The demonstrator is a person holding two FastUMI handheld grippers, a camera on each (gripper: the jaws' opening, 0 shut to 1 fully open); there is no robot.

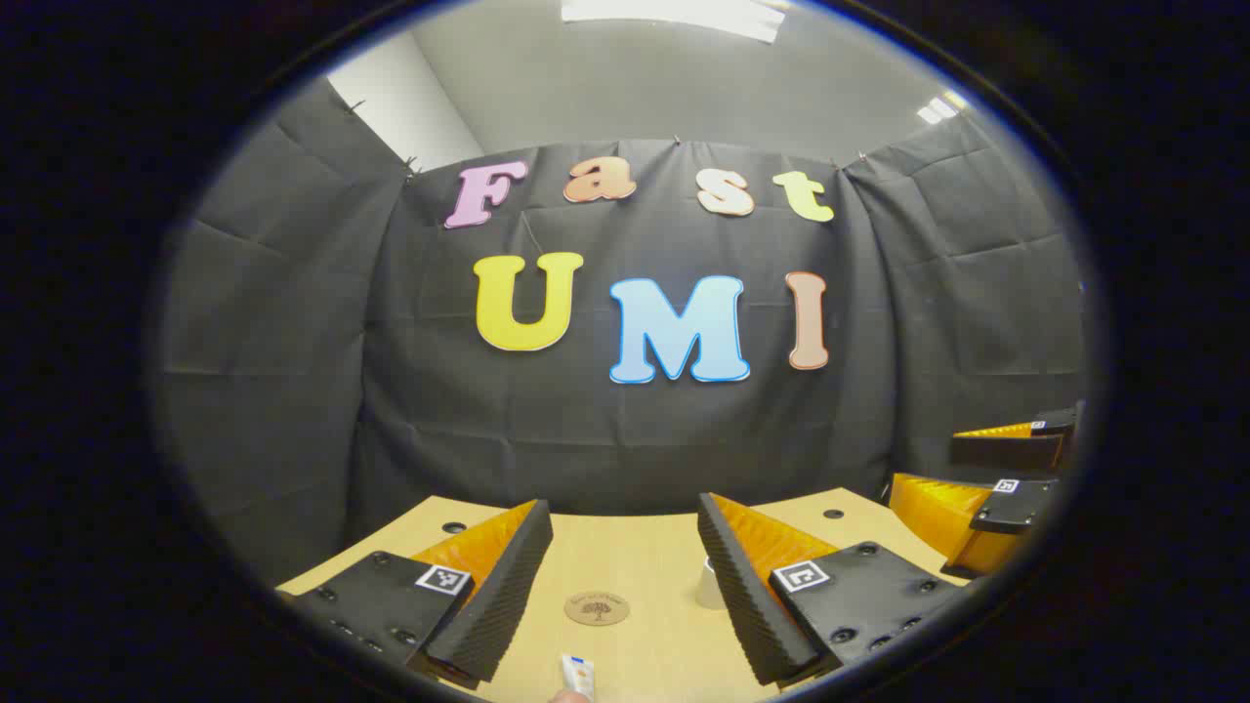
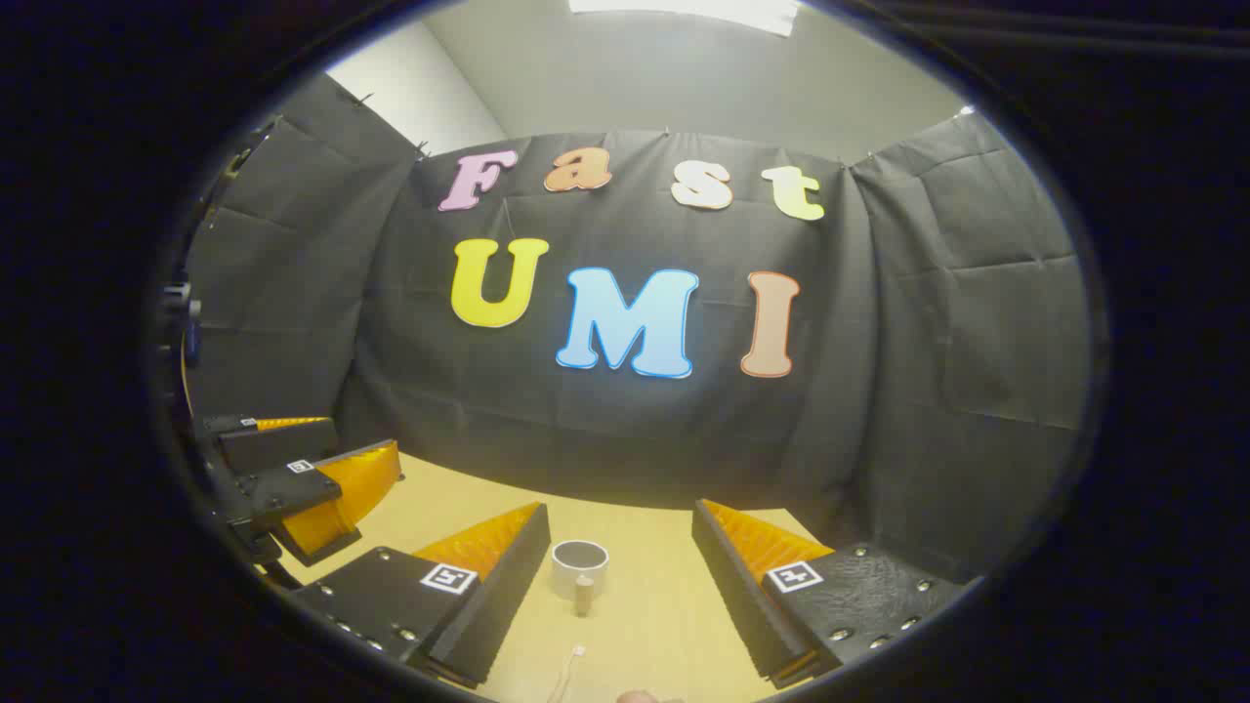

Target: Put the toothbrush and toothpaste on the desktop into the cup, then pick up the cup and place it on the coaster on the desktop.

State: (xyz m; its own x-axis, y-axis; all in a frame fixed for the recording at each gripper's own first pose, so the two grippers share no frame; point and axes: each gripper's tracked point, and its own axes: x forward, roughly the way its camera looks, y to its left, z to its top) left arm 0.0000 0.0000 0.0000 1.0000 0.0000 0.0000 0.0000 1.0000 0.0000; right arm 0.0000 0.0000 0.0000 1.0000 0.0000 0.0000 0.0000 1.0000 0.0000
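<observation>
Pale wood, the table [image 1: 625,557] carries everything the task needs, and nothing has been lifted off it yet. In the left gripper view the left claw [image 1: 625,586] stands wide and holds nothing; between its fingers, farther off, lies the round brown coaster with a tree mark [image 1: 597,608], and nearer, at the bottom edge, the end of a small white toothpaste tube with an orange and blue print [image 1: 578,675]. A white cup [image 1: 710,583] peeps out beside the inner edge of that claw's right-hand finger.

In the right gripper view the right claw [image 2: 620,586] is likewise wide and empty. The same cup, white with a dark inside and a short handle turned toward the camera [image 2: 580,567], stands upright between its fingers, apart from both. Nearer, a thin white stick with a small head [image 2: 570,669] is probably the toothbrush; it is too small to be sure.

The job looks to be at its very start, with both items to go into the cup. Next, I judge, the left claw should dip toward the tube, straddle it across its narrow width and close.
</observation>
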